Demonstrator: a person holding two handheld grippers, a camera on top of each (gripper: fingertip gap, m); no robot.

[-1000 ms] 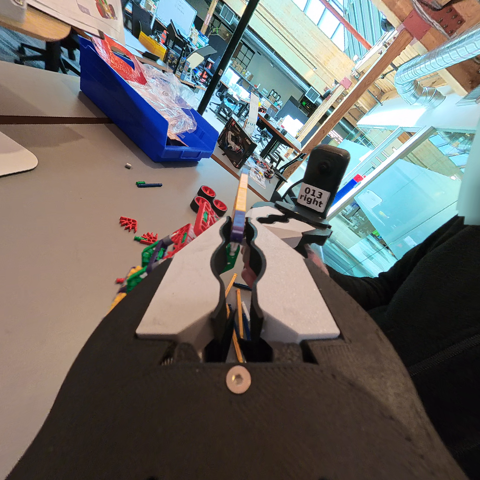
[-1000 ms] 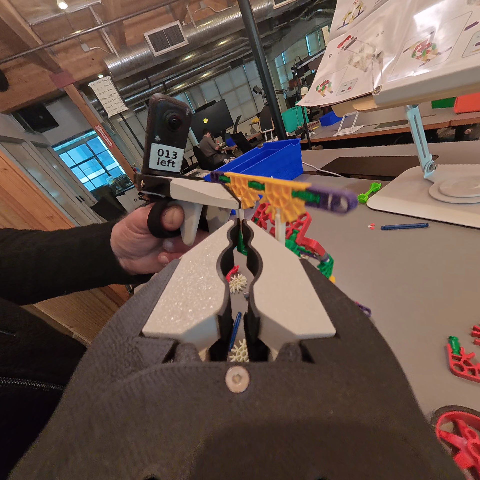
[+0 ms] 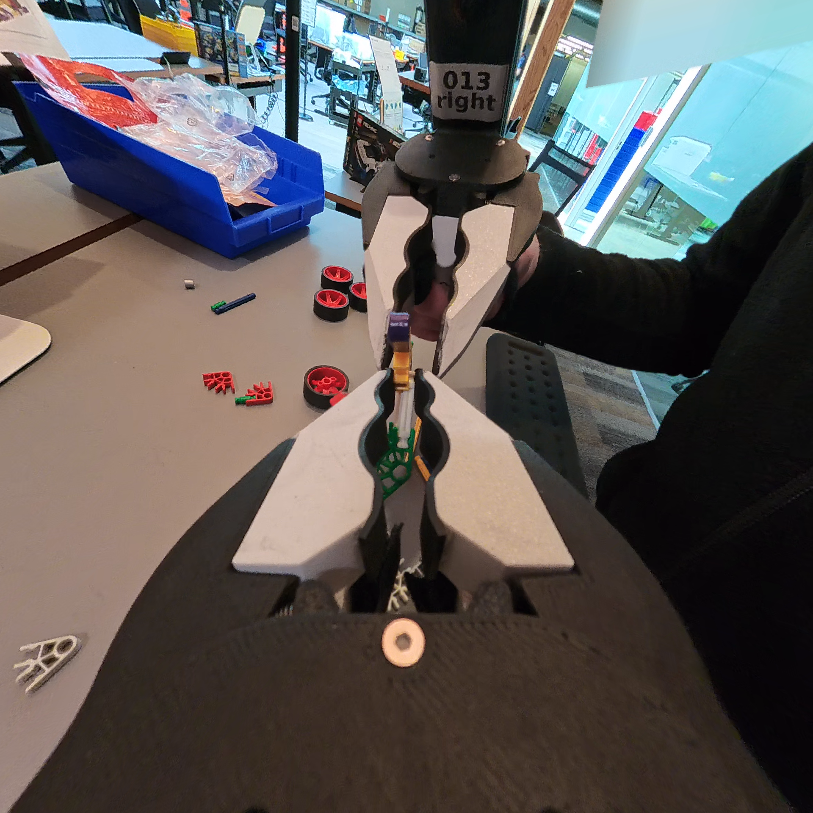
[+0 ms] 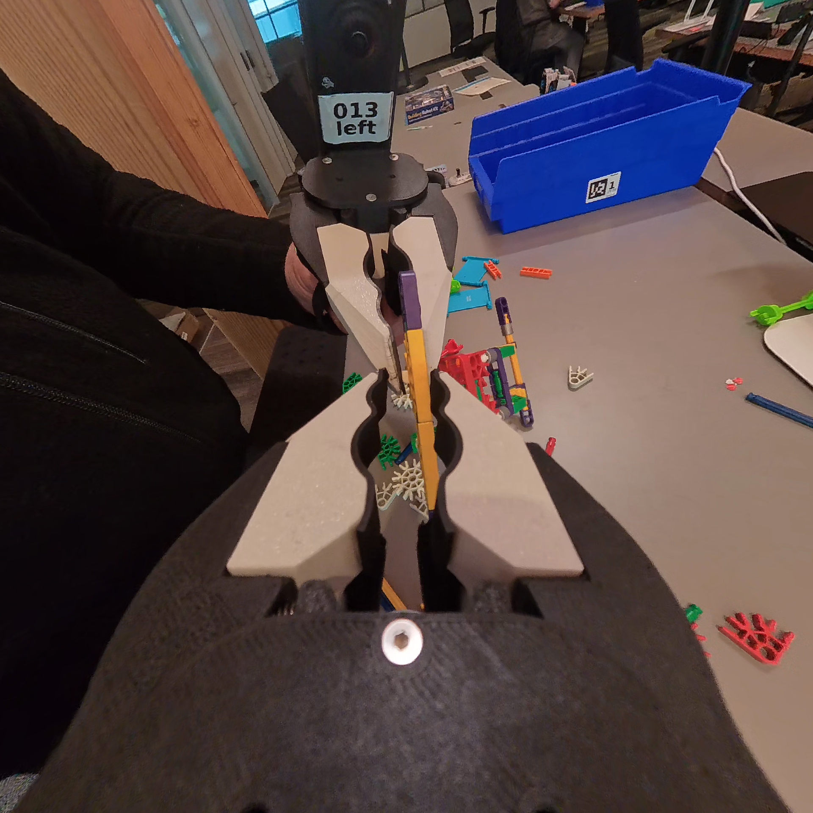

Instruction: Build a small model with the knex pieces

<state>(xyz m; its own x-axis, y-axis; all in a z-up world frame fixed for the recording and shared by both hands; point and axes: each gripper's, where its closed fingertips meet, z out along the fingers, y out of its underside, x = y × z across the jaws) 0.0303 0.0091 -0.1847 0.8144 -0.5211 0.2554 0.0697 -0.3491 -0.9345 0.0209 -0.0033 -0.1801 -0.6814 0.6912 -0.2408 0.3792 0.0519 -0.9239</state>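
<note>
Left tongs (image 3: 401,374) are pinched shut on the yellow-and-purple plastic rod-and-connector strip (image 4: 415,352), steadying it edge-on above the grey desk (image 4: 638,308), w/ right tongs (image 4: 407,378) facing, slightly parted round the strip; contact unclear.

Tongs (image 3: 401,374) (image 4: 407,378) tip to tip above the tabletop (image 3: 110,440) near its front edge, strip (image 4: 418,396) between them. Bin (image 3: 176,184) toward the far edge. Wheels (image 3: 332,303) between bin and tongs. Model (image 4: 492,378) beside the tongs. Connectors (image 4: 404,484) under them.
</note>
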